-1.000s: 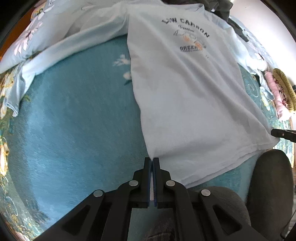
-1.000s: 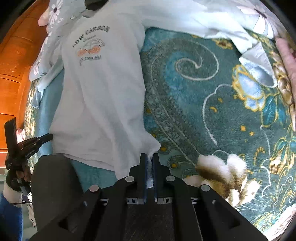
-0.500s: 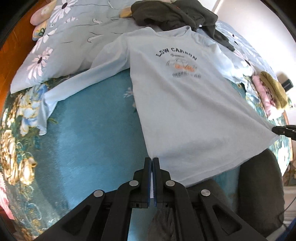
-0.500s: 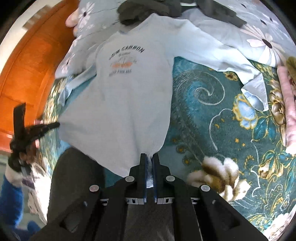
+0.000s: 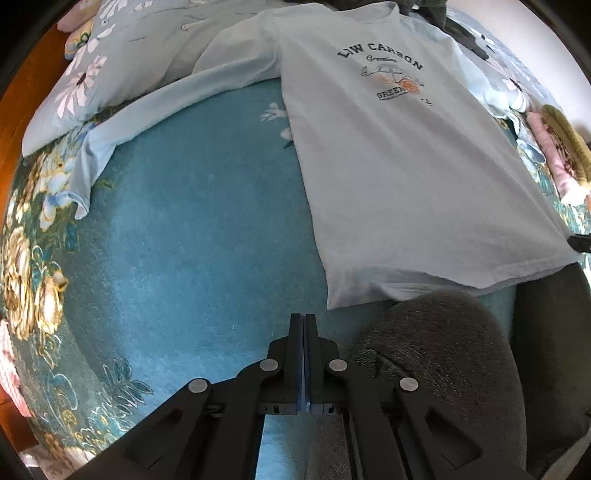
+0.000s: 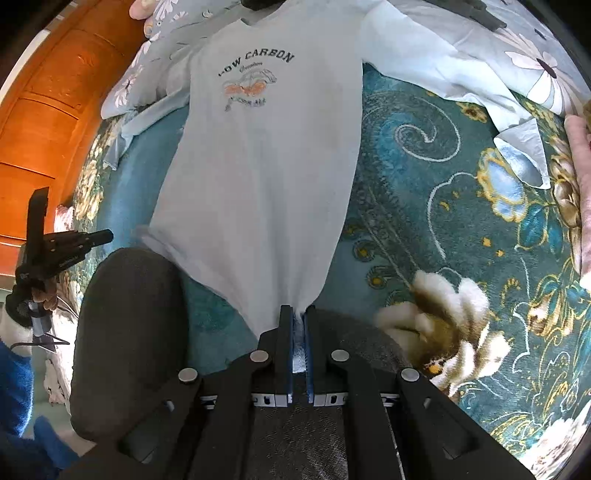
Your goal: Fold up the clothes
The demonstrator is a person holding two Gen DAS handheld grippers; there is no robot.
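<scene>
A pale blue long-sleeved shirt (image 5: 399, 155) printed "LOW CARBON" lies face up on a teal floral bedspread (image 5: 192, 229), sleeves spread out to both sides. In the left wrist view my left gripper (image 5: 303, 318) is shut and empty, just left of the shirt's lower left hem corner (image 5: 332, 304). In the right wrist view my right gripper (image 6: 296, 314) is shut on the shirt's (image 6: 266, 166) lower right hem corner, which shows between the blue pads. The left gripper also shows there (image 6: 107, 234), beside the opposite hem corner.
A pale floral quilt (image 5: 110, 62) and dark clothes (image 5: 443, 14) lie at the head of the bed. Folded pink and olive clothes (image 5: 557, 147) sit at the right. The person's grey-trousered knees (image 5: 436, 347) press against the bed's near edge. An orange wooden wardrobe (image 6: 44, 110) stands left.
My left gripper has let go of the left hem corner, which now lies on the bed to its right. My right gripper still holds its corner. Both cameras have dipped closer to the bed.
</scene>
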